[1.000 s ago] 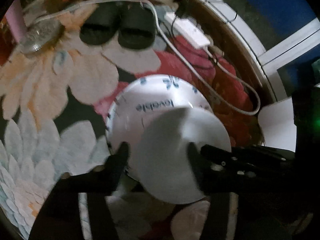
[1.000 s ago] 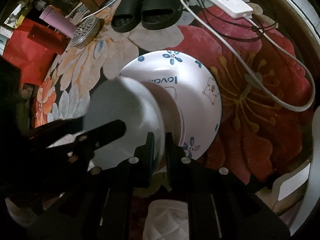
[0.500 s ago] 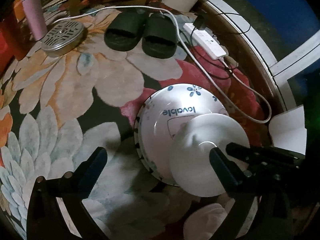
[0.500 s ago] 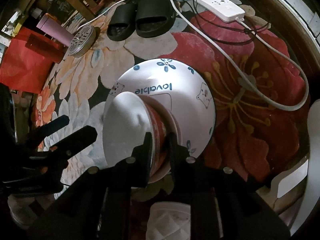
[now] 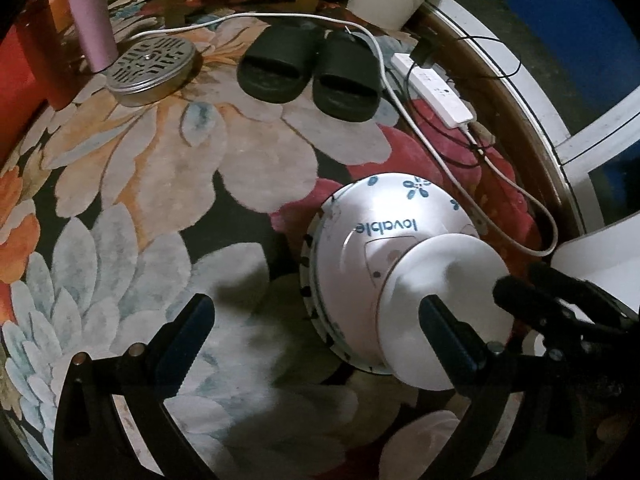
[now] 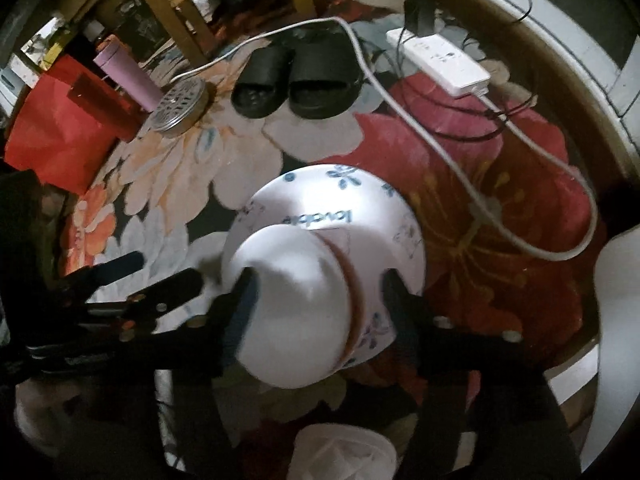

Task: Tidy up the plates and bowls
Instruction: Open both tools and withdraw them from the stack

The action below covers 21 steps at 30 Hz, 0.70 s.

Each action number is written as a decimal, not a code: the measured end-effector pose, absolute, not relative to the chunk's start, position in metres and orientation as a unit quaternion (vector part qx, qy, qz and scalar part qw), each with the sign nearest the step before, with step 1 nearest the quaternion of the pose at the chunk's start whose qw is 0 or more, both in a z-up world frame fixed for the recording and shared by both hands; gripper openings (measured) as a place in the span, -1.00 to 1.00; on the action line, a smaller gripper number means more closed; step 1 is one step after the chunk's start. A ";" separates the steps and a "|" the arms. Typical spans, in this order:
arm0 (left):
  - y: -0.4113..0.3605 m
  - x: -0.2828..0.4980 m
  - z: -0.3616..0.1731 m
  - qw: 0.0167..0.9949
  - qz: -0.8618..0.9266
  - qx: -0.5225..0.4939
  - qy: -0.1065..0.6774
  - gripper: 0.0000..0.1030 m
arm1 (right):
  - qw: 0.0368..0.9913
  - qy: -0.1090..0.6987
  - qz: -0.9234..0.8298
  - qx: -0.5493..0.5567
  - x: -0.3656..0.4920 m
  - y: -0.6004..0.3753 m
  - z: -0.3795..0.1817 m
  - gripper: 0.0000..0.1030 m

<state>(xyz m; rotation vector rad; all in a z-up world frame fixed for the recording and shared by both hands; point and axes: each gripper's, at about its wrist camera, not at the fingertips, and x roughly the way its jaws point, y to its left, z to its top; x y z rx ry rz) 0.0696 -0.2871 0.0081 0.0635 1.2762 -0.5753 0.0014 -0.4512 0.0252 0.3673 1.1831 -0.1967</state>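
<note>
Since the white bowl [image 6: 296,312] now sits upside down on the stack, between the spread jaws of the right claw [image 6: 316,284], the move ahead turns on clearing that bowl. From this claw it lies dead ahead, bulging toward the camera, one finger at its 9 o'clock flank and the other out at 3 o'clock, neither pressing on it as far as I can tell. Being round, it has no long axis to line up with. It caps a red-rimmed bowl [image 6: 354,300] on the inverted "lovable" plate [image 6: 340,204], all on the floral rug [image 6: 480,184].

In the left view the left claw [image 5: 316,312] stands released and empty, the bowl at its 3 o'clock, behind the right-hand finger; the right claw is nearer.

Half a second ago the right claw was clenched on the bowl's rim; its jaws have just been opening and the bowl has settled level. The left claw has slid further toward 9 o'clock.
</note>
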 end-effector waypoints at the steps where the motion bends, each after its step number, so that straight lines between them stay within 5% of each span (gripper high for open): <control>1: -0.287 0.069 0.008 0.767 -0.262 0.033 0.584 0.98 | 0.808 0.555 -0.100 0.170 0.001 -0.452 0.023 0.80; 21: -0.277 0.067 -0.005 0.757 -0.239 0.031 0.607 0.98 | 0.796 0.566 -0.147 0.159 -0.008 -0.442 0.010 0.82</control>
